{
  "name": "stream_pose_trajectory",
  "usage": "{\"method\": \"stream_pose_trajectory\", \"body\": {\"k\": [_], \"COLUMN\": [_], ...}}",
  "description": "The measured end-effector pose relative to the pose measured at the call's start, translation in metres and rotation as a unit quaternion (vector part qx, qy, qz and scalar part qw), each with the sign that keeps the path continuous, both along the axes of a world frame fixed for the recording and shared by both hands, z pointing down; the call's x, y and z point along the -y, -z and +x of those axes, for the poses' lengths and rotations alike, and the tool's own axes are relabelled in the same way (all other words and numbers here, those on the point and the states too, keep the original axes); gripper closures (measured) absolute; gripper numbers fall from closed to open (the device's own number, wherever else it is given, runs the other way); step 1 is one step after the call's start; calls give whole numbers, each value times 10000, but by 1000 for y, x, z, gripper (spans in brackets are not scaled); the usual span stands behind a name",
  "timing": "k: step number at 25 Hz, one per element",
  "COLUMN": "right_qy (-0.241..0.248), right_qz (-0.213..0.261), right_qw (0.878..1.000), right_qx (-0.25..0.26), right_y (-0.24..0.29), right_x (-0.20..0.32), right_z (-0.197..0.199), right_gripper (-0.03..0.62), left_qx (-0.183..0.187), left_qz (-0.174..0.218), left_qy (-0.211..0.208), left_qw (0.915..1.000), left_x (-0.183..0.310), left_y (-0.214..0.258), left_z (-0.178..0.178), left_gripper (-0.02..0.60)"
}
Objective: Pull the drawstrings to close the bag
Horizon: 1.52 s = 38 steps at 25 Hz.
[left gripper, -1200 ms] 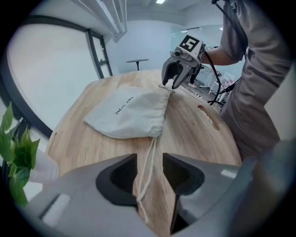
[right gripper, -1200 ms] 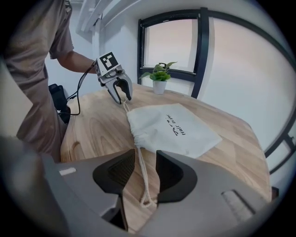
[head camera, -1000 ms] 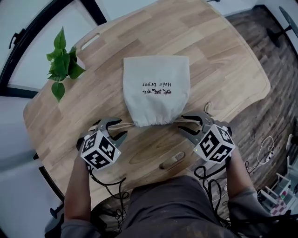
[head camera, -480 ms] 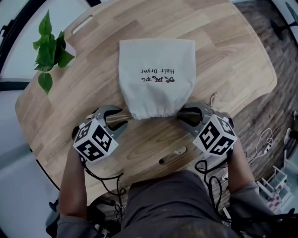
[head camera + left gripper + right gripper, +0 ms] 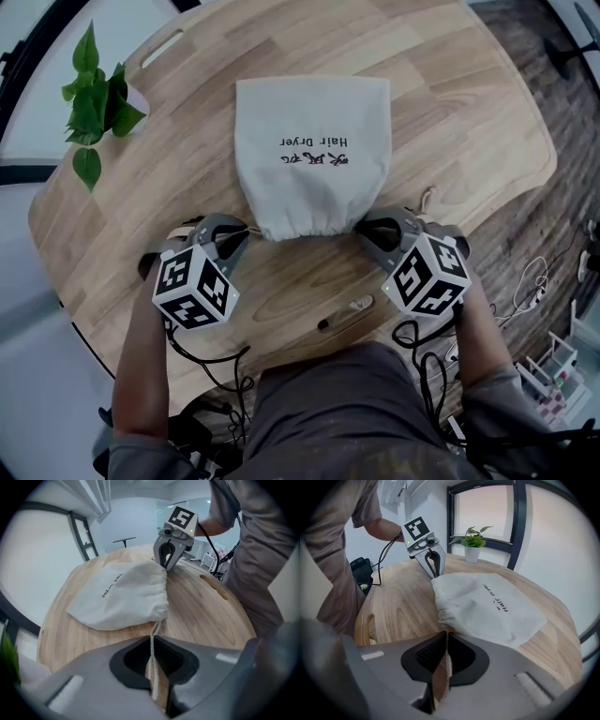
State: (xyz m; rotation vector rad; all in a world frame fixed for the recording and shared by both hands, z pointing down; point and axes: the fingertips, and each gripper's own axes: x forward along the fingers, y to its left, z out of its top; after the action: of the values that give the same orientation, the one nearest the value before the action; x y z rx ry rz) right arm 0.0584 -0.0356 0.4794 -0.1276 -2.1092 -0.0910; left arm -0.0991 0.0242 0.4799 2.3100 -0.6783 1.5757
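A white cloth bag point(image 5: 314, 155) printed "Hair Dryer" lies flat on the round wooden table point(image 5: 469, 112), its gathered mouth toward me. My left gripper point(image 5: 246, 229) sits at the mouth's left corner. In the left gripper view point(image 5: 151, 638) it is shut on the left drawstring point(image 5: 153, 627), which runs out of the bag point(image 5: 119, 595). My right gripper point(image 5: 362, 229) is at the right corner; its jaws have just been closing and now pinch the right drawstring point(image 5: 446, 663) close to the bag point(image 5: 487, 604). Each gripper shows in the other's view, tip down at the mouth.
A potted green plant point(image 5: 94, 94) stands at the table's far left edge. The tabletop has a slot point(image 5: 169, 47) at the back and a small cutout point(image 5: 342, 314) near me. My body and black cables point(image 5: 211, 361) are against the near edge.
Both grippers' jaws went from wide open around the drawstrings to closed on them. The right gripper dropped slightly toward the table. The bag has not moved.
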Motion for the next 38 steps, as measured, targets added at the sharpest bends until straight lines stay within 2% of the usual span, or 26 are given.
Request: {"method": "stream_pose_trajectory", "body": {"k": [7, 10, 14, 25, 38], "right_qy": [-202, -294, -233, -284, -268], "right_qz": [-98, -155, -225, -313, -420], "right_qw": [9997, 9993, 9992, 9988, 9985], "right_qx": [49, 185, 241, 244, 218], "right_y": [1, 0, 0, -4, -5], "right_x": [2, 2, 0, 3, 7], "right_z": [1, 2, 5, 18, 30], "right_gripper": [557, 559, 559, 559, 559], "left_qx": [510, 443, 467, 212, 67], "left_qz": [-43, 42, 58, -59, -91], "left_qy": [-279, -69, -77, 219, 237], "left_qw": [9983, 9990, 9989, 9995, 9997], "left_x": [-3, -3, -6, -2, 0], "left_y": [-2, -2, -4, -9, -10], "left_z": [-8, -12, -15, -28, -32], "left_gripper": [564, 566, 566, 566, 566]}}
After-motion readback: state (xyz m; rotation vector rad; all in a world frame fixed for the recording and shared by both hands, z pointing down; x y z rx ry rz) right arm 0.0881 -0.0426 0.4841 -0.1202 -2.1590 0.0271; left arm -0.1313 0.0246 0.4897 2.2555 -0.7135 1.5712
